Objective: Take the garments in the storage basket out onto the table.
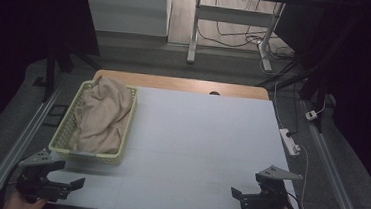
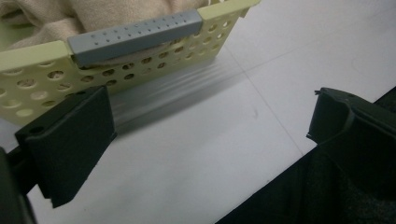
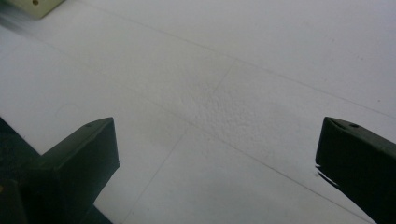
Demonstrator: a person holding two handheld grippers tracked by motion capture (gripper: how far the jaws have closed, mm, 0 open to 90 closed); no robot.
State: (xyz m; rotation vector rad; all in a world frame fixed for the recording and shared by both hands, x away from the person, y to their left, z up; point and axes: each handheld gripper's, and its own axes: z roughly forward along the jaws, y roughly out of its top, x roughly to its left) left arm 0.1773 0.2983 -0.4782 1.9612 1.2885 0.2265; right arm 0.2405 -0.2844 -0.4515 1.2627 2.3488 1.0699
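Note:
A pale green perforated basket point(image 1: 126, 130) stands at the table's left, and a beige cloth point(image 1: 101, 113) lies bunched inside it. My left gripper point(image 1: 73, 184) rests open at the near left corner, just in front of the basket, with nothing between its jaws. In the left gripper view point(image 2: 210, 126) the basket point(image 2: 37, 74) with its grey handle strip point(image 2: 135, 35) and the cloth point(image 2: 93, 14) lie close ahead. At the near right, my right gripper point(image 1: 239, 195) stands open and empty; the right gripper view point(image 3: 217, 149) looks over bare white table.
The white table top point(image 1: 200, 146) runs wide between the two grippers. A wooden strip point(image 1: 185, 84) edges its far side. A power strip point(image 1: 290, 142) and cables lie on the floor to the right, and metal rails flank both sides.

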